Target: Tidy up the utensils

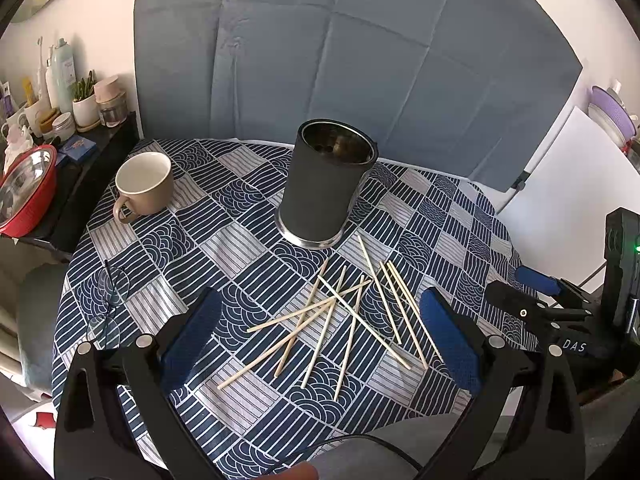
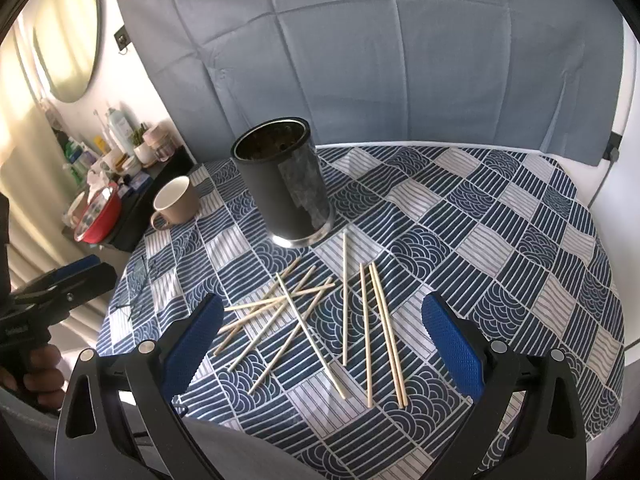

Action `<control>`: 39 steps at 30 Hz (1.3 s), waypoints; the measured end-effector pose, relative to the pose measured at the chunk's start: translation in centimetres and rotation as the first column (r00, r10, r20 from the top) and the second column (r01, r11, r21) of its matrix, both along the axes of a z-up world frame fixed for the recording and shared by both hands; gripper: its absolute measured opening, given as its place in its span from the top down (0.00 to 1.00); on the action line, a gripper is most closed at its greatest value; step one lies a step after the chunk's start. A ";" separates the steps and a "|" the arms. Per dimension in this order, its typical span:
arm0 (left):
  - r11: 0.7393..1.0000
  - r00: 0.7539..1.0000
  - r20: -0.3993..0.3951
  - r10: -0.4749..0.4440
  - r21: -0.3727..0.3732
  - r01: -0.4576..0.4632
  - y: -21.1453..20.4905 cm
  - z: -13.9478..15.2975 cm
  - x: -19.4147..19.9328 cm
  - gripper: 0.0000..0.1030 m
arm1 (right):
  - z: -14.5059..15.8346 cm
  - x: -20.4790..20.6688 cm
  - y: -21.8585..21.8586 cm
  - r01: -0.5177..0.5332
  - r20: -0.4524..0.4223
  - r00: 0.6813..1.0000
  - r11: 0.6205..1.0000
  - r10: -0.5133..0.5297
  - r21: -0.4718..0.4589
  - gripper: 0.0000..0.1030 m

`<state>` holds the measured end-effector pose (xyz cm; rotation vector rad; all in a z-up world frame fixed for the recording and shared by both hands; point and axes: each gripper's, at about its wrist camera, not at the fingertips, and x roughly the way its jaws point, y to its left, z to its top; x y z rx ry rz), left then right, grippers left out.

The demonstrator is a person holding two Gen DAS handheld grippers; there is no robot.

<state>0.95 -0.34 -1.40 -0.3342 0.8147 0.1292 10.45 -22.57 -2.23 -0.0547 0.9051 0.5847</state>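
Several pale wooden chopsticks lie scattered and crossed on the blue patterned tablecloth, in front of a tall black utensil holder that stands upright. They also show in the right wrist view, with the holder behind them. My left gripper is open and empty, held above the near side of the pile. My right gripper is open and empty, also above the near chopsticks. The right gripper shows at the right edge of the left wrist view.
A beige mug stands left of the holder. Eyeglasses lie near the table's left edge. A side shelf with a red bowl, jars and bottles stands at the left. A grey backdrop hangs behind the table.
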 end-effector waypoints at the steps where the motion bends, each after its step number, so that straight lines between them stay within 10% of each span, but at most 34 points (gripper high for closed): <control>1: 1.000 1.000 0.000 0.001 0.001 -0.001 0.0 0.0 0.0 0.06 | 0.0 0.0 0.0 -0.002 -0.001 1.000 1.000 0.002 -0.001 0.08; 39: 0.999 0.976 -0.212 -0.039 0.001 0.040 0.9 -3.8 5.2 0.06 | -4.1 4.8 0.8 0.007 -0.167 0.986 0.998 -0.017 -0.059 0.08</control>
